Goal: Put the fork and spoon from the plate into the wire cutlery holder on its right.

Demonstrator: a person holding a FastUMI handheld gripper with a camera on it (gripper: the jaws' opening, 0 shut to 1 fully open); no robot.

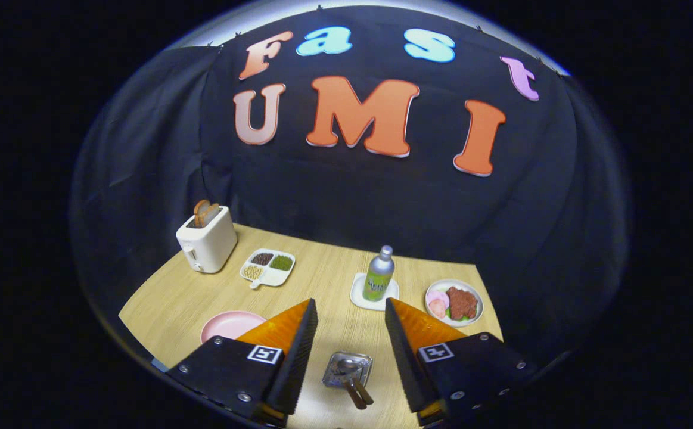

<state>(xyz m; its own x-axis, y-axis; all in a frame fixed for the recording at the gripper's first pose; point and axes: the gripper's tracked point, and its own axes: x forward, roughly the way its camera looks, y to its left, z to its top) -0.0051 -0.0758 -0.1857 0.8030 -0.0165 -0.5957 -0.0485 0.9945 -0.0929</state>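
The wooden table (322, 280) took up most of the booth floor in front of the black cloth wall, and the things on it were spread well apart. At the far left corner stood a white toaster (207, 243) with bread in its slots, and just beside it a divided dish (267, 266) of beans. Toward the middle a green bottle (379, 274) stood upright on a small white square coaster, and to its right a plate of meat and vegetables (454, 302). Nearer, a pink plate (230, 325) lay partly behind the left finger, and what I could see of it was bare. The gripper (349, 336) hung above the table with its fingers (298, 351) wide apart and holding nothing. Down between them sat the cutlery holder (348, 369), a small shiny metal cup, with the spoon (349, 368) and what I took for the fork (363, 390) already standing in it, their brown handles leaning out toward the gripper. So the job looked done or nearly so. Such pieces would be light, stiff and rather slick at the metal end; I judged the handles the better place to pinch, across the narrow width.
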